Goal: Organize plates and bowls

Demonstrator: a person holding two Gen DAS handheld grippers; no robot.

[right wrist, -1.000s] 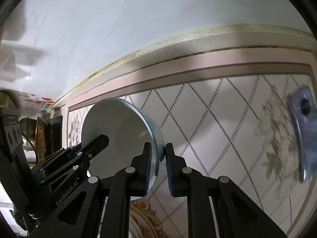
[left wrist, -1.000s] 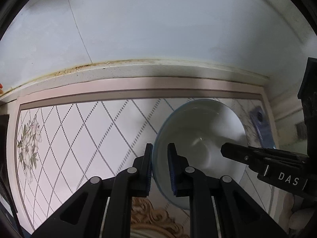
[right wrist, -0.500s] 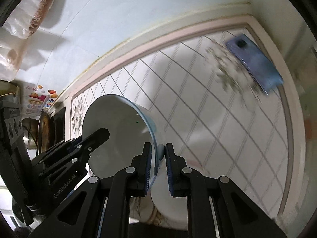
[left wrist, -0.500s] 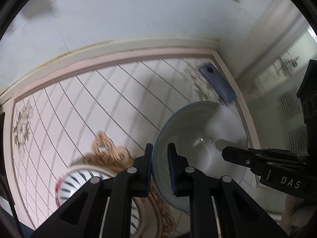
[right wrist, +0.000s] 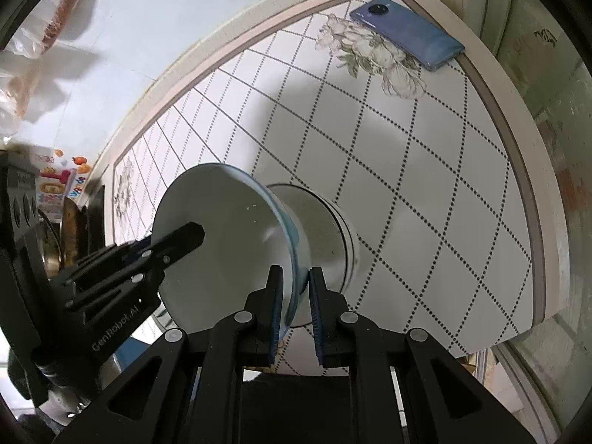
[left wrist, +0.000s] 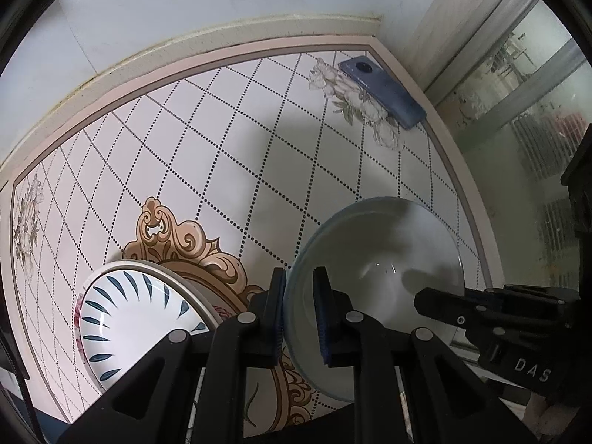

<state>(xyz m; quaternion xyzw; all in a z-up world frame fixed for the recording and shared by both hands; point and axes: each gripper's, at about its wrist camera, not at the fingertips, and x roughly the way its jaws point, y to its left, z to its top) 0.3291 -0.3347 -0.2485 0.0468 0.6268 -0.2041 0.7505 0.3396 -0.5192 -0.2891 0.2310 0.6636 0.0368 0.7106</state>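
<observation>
state: left tool and right tool each pinch opposite rims of one pale bowl, held off the tabletop near its right edge | risk: uneven pull could twist it free onto the patterned bowl | phone at far right corner.

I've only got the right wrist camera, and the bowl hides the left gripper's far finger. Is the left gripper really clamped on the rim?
Observer: Yes. In the left wrist view the left gripper has one pad inside the bowl and one outside, pinching the rim.
Operator: Anything on the table over on that side?
Observer: A white dish with dark blue strokes sits on the table, left of the bowl.
Operator: Are they touching?
Observer: No, the gripper's outer finger shows between them.
</observation>
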